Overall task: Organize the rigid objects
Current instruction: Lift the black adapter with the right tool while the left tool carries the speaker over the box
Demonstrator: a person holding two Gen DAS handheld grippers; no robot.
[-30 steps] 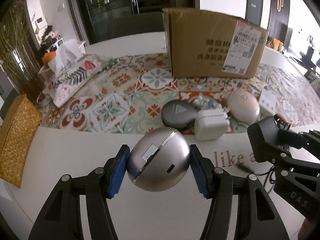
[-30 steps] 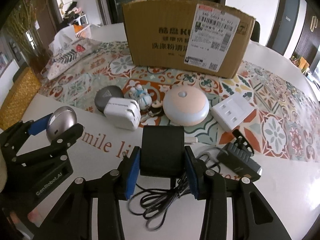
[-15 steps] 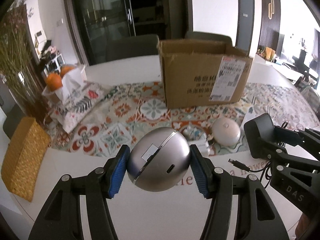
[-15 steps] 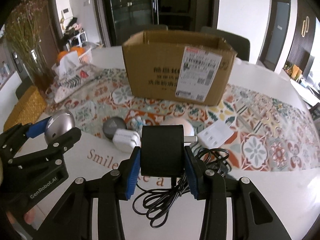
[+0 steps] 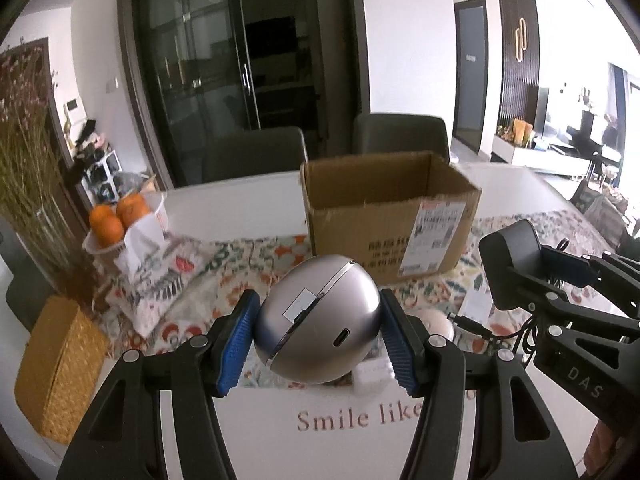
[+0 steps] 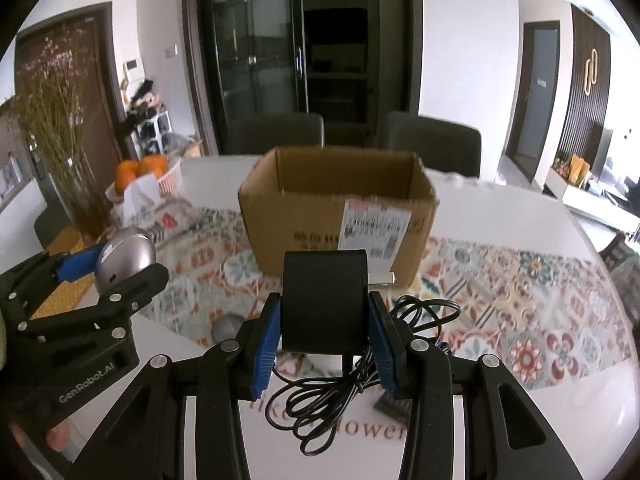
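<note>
Presently, left tongs point(image 5: 318, 334) grip a silver ball point(image 5: 316, 326), centre frame. Right tongs point(image 6: 325, 330) grip a black adapter point(image 6: 324, 300), its cable point(image 6: 336, 400) dangling, below the box point(image 6: 338, 204).

White table point(image 6: 500, 192) w/ patterned runner point(image 6: 520, 304), cardboard box point(image 6: 340, 216), fruit basket point(image 5: 158, 216).

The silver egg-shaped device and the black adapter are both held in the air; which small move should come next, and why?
Probably carry both forward over the open cardboard box. The left gripper clamps the silver device and the right gripper the black adapter, both short of the box, the cable dangling.
</note>
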